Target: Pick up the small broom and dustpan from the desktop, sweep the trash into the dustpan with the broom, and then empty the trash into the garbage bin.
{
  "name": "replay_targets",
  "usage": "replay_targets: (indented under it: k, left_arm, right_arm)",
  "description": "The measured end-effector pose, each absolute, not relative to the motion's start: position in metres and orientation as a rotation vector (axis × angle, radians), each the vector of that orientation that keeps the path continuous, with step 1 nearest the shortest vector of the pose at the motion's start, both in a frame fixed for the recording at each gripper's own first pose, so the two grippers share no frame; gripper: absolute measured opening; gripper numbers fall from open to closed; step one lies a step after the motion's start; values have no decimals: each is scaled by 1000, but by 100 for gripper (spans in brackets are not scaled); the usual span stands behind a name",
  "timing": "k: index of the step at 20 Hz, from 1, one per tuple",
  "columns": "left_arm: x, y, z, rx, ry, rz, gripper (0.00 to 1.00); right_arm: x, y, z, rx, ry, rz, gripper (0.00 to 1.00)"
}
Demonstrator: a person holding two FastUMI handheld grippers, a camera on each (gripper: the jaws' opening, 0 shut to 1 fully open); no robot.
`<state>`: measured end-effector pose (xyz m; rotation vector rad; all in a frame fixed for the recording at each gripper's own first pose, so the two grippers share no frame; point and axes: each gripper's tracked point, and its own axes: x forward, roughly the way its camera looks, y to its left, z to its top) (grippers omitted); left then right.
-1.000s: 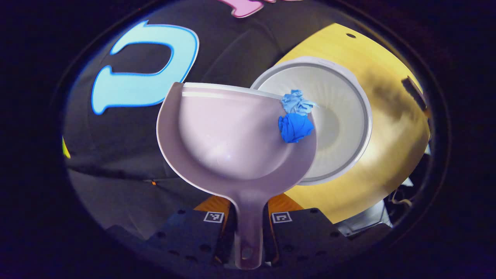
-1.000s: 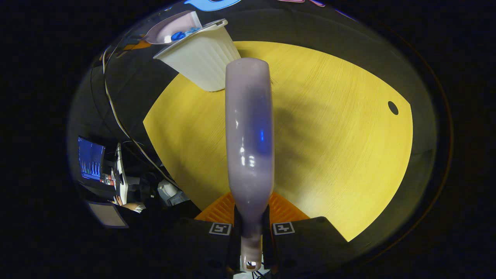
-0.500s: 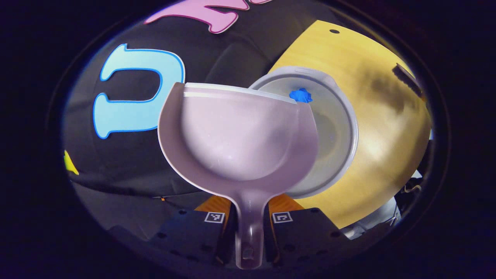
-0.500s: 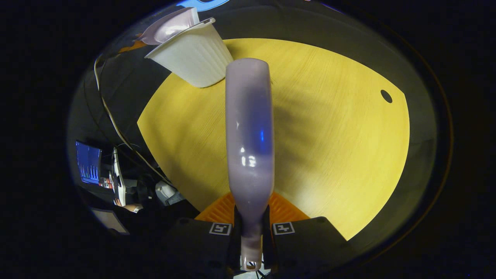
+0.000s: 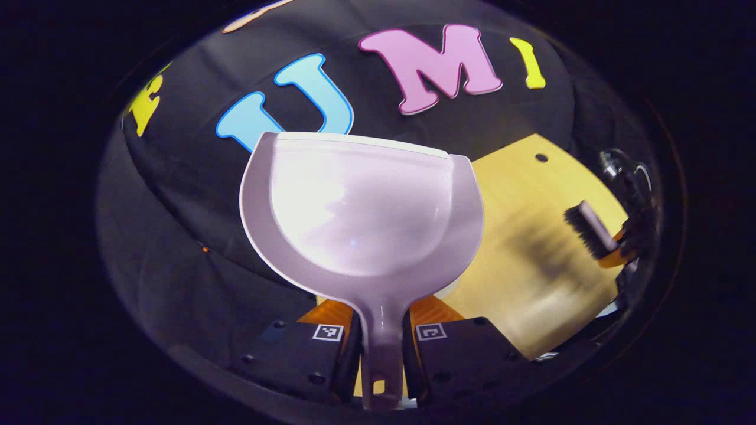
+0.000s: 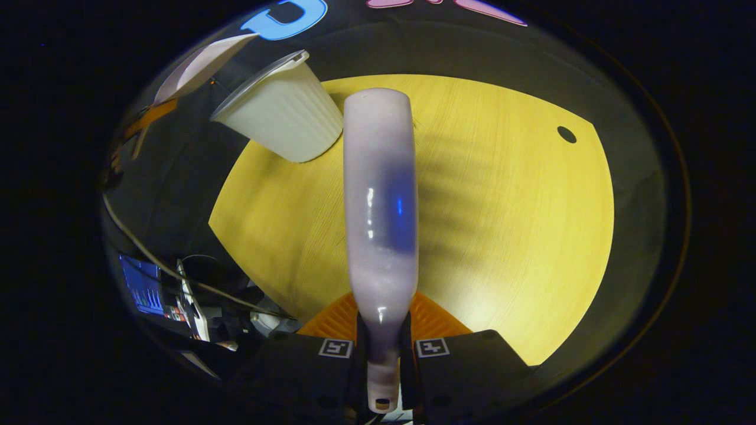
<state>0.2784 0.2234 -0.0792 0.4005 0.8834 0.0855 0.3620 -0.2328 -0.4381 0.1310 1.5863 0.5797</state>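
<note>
The dustpan (image 5: 360, 212) is showing as a pale lilac scoop with a smooth, glossy bowl, a flat front lip and raised side walls, and nothing is lying in its bowl; it is being held up in the air with its narrow handle running down between the two fingers of the left gripper (image 5: 381, 348), which are pressing on the handle from both sides. In the right gripper view the same dustpan (image 6: 198, 65) is appearing edge-on, high beyond the bench's far left corner and just beside the garbage bin (image 6: 280, 118). The small broom (image 6: 381, 212) is being clamped by the right gripper (image 6: 383, 354), whose fingers are closing on the thin end of its handle, and its rounded lilac back is stretching out above the middle of the bench. From the left gripper view the broom (image 5: 587, 227) is presenting its dark bristles, hanging above the bench's right edge. The bench (image 6: 502, 236) is a yellow wood-grain top with a small dark hole (image 6: 566, 134) near its far right corner. The bin is a white ribbed tub standing on the far left corner. Below the bench's left edge, cables (image 6: 177, 271) and a lit screen (image 6: 142, 289) are glowing in the dark room.
</note>
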Motion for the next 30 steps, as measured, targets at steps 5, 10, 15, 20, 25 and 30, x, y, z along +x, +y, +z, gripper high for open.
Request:
replay_targets:
  k: [5,10,15,20,25,30]
  left_arm:
    - [278,94,-121,73,841,-160,28]
    - [267,40,-207,-92,956,-193,28]
    - [257,21,-304,-160,1123,-94,28]
    - [234,17,-329,-163,1251,-16,29]
    - [235,10,-315,-233,1312,9,29]
    - [234,9,-304,-288,1395,0,29]
  right_arm:
    - [366,-237,-434,229,1542,396,24]
    - [345,-265,-460,247,1583,229,25]
    - [314,-264,-496,245,1685,166,25]
    - [303,-258,-533,124,1763,197,25]
    - [314,-253,-572,117,1851,188,25]
    - [323,-258,-597,95,1895,196,25]
